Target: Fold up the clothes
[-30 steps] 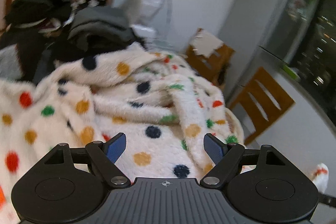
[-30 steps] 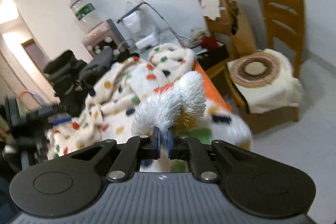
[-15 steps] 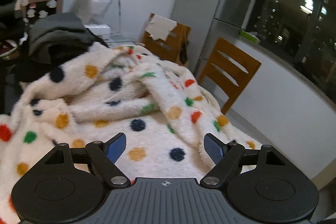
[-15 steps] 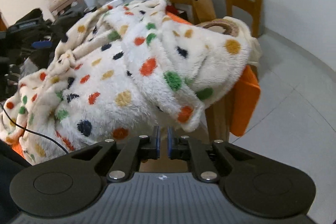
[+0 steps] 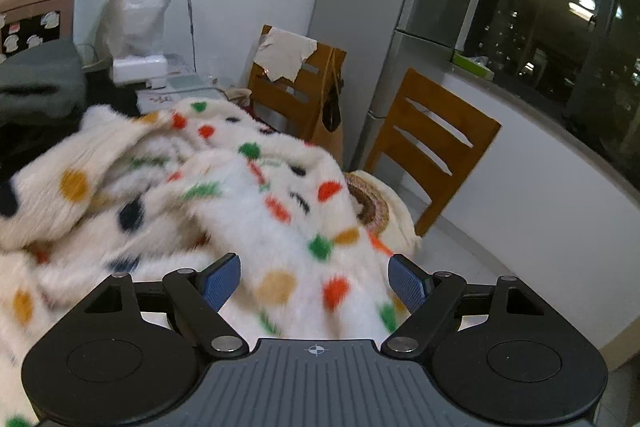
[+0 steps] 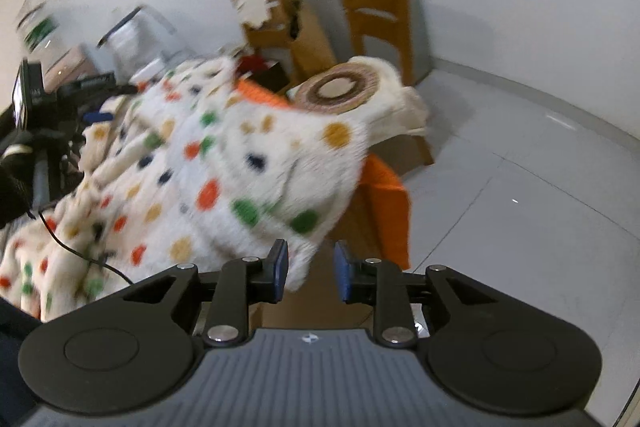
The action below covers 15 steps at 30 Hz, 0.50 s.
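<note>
Garment: a fluffy white fleece with coloured dots (image 5: 280, 211) lies heaped over a surface draped in orange cloth (image 6: 384, 183); one flap hangs past the edge beside a chair with a round cushion (image 6: 340, 91).

Right claw (image 6: 310, 269): released. Its jaws have just been opening, and the blue pads (image 6: 280, 265) now stand apart. A second ago they were clenched on a tuft of the fleece; half a second ago they were shut with nothing between them.

Cloth at the right claw: the lowest tip of the hanging flap (image 6: 298, 267) dangles just beside the left pad. Neither pad presses on it, though motion blur hides the exact edge.

Left claw (image 5: 316, 281): released, jaws wide, as in both earlier views. Fleece fills the space ahead of and between the pads (image 5: 220, 279), but nothing is pinched.

Change of view: both cameras have swung toward the chair side of the pile, and both pictures are smeared by that motion.

Meaning for the task: judged from this, one carry of the flap is finished and the cloth has been let go. The pile looks bunched rather than flat, so folding appears to be at an early stage.

Likely next need: a fresh hold on an edge or corner, probably the hanging flap nearest both claws.
</note>
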Each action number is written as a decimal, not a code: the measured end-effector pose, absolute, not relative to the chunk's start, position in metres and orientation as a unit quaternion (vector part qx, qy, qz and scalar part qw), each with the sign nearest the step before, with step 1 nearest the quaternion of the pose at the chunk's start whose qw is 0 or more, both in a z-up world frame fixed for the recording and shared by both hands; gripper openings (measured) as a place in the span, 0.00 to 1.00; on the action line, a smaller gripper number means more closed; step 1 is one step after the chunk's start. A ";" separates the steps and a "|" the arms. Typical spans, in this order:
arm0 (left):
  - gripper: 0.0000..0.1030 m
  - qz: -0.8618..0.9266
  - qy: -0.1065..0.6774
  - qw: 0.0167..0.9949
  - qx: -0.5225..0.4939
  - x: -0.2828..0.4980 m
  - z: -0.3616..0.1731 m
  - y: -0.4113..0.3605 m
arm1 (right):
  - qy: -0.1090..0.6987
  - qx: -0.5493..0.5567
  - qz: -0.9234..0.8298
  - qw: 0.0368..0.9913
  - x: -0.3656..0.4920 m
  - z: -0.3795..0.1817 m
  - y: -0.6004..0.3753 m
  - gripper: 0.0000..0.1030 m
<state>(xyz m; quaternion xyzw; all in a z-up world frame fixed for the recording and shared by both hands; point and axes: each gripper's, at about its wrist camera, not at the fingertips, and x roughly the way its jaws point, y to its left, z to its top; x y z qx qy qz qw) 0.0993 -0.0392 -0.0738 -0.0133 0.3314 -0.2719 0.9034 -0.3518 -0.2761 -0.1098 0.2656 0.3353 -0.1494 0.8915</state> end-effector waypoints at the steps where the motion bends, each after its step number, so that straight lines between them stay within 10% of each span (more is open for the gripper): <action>1: 0.80 -0.270 0.332 0.904 -0.010 0.107 -0.075 -0.047 | 0.331 0.272 -0.159 0.889 -0.354 -0.109 -0.283 0.29; 15: 0.79 -0.199 0.357 0.912 0.031 0.206 -0.120 -0.121 | 0.289 0.365 -0.258 0.846 -0.375 -0.111 -0.343 0.35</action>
